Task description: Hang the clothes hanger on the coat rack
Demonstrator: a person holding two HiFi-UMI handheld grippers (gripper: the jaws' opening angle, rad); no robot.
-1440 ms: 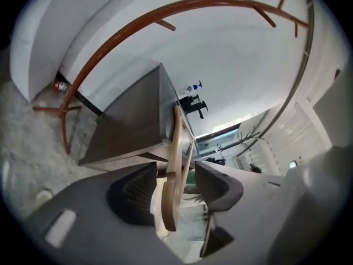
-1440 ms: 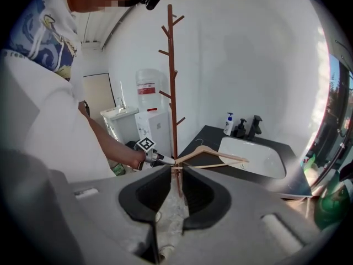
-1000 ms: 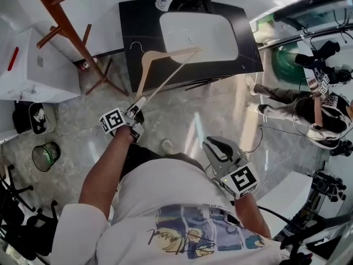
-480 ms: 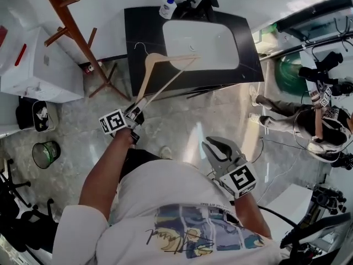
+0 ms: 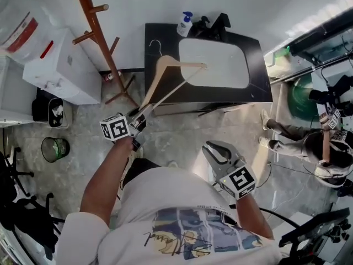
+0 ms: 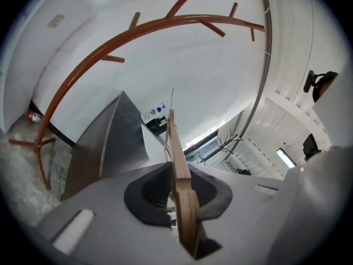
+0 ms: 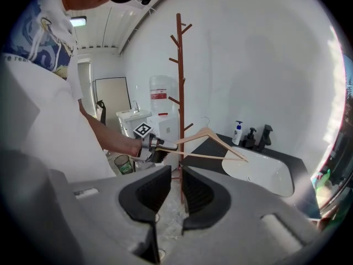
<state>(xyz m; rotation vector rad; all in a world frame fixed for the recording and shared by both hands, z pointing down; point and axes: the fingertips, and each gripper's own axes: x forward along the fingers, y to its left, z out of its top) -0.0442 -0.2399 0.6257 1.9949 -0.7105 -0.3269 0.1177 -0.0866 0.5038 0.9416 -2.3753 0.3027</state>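
Hanger [image 5: 185, 64], pale wood w/ a wire hook, is up in the air over the left edge of the black counter [image 5: 259, 81], resting on nothing. L gripper [image 5: 144, 112] is clamped on its near corner, where arm & bottom bar meet; in the left gripper view the hanger [image 6: 179, 164] sits edge-on btwn the jaws, pads pressing both sides. Coat rack [image 5: 99, 35], reddish-brown w/ angled pegs, stands just left of the counter, near the hanger but apart from it. R gripper [image 5: 212, 148] hangs low in front of the person's torso, jaws almost together w/ a thin gap, nothing btwn them
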